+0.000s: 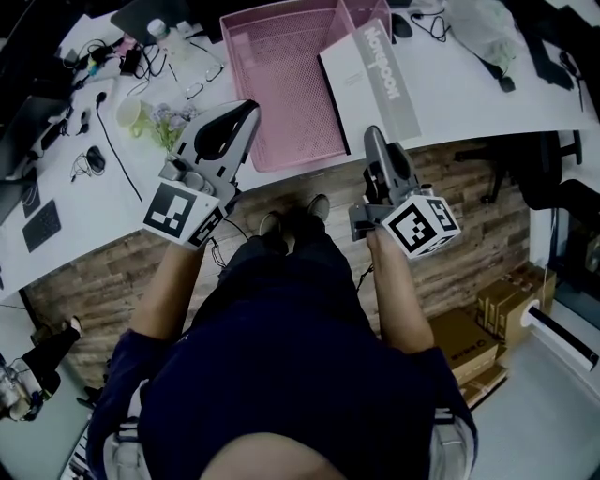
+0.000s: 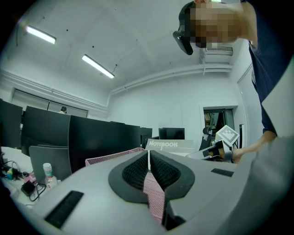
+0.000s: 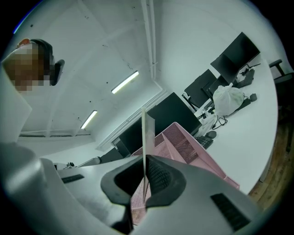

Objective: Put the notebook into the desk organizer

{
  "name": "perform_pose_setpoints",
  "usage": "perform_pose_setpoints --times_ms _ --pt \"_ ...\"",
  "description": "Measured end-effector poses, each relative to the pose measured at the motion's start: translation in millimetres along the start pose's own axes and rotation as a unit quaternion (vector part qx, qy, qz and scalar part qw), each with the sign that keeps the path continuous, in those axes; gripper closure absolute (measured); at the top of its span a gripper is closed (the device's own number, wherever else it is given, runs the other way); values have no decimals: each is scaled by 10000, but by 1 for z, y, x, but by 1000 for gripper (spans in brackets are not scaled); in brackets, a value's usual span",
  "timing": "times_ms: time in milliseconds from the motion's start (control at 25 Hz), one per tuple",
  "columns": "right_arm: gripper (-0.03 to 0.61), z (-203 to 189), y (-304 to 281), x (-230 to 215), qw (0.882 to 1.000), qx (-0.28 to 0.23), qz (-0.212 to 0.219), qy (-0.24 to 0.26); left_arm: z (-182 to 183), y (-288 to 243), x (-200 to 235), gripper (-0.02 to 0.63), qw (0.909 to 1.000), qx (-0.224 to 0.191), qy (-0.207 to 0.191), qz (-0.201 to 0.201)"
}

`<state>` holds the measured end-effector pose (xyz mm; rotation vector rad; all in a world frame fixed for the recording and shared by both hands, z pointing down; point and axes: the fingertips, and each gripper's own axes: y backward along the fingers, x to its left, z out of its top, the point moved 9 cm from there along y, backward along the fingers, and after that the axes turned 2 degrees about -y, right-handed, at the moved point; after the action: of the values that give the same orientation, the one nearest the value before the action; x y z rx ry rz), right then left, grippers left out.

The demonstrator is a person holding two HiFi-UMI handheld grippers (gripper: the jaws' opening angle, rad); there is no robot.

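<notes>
A pink mesh desk organizer (image 1: 281, 94) (image 2: 110, 157) (image 3: 188, 147) lies on the white desk (image 1: 487, 94). My right gripper (image 1: 372, 134) (image 3: 146, 170) is shut on the near edge of a white notebook (image 1: 370, 75) (image 3: 146, 133). The notebook has "Notebook" printed on its grey spine and hangs over the organizer's right part. In the left gripper view the notebook (image 2: 165, 144) stands behind the organizer. My left gripper (image 1: 251, 106) (image 2: 148, 158) is shut, its tips at the organizer's left rim. Pink mesh shows in the slit below its pads; I cannot tell whether it pinches the rim.
Cables, glasses and a cup (image 1: 128, 112) clutter the desk's left side. A white plastic bag (image 1: 483, 28) and a mouse (image 1: 401, 26) lie at the back right. Dark monitors (image 2: 92, 137) line the desk's far side. Cardboard boxes (image 1: 487, 328) sit on the floor.
</notes>
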<state>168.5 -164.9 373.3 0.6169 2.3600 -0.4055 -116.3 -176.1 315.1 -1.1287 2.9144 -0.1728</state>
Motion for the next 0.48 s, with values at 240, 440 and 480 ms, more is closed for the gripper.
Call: perform_pose_setpoints --times_ms 240,440,480 --pt "566 -1 -1 -6 10000 67 1 -37 -1 -2 -3 575 10000 63 1 64" --pt "566 -3 -2 -11 9999 83 -59 -59 -5 -2 -3 575 9999 118 25 100" --pt "566 -3 -2 -12 9999 91 -75 -65 -5 -2 -3 575 9999 126 29 106"
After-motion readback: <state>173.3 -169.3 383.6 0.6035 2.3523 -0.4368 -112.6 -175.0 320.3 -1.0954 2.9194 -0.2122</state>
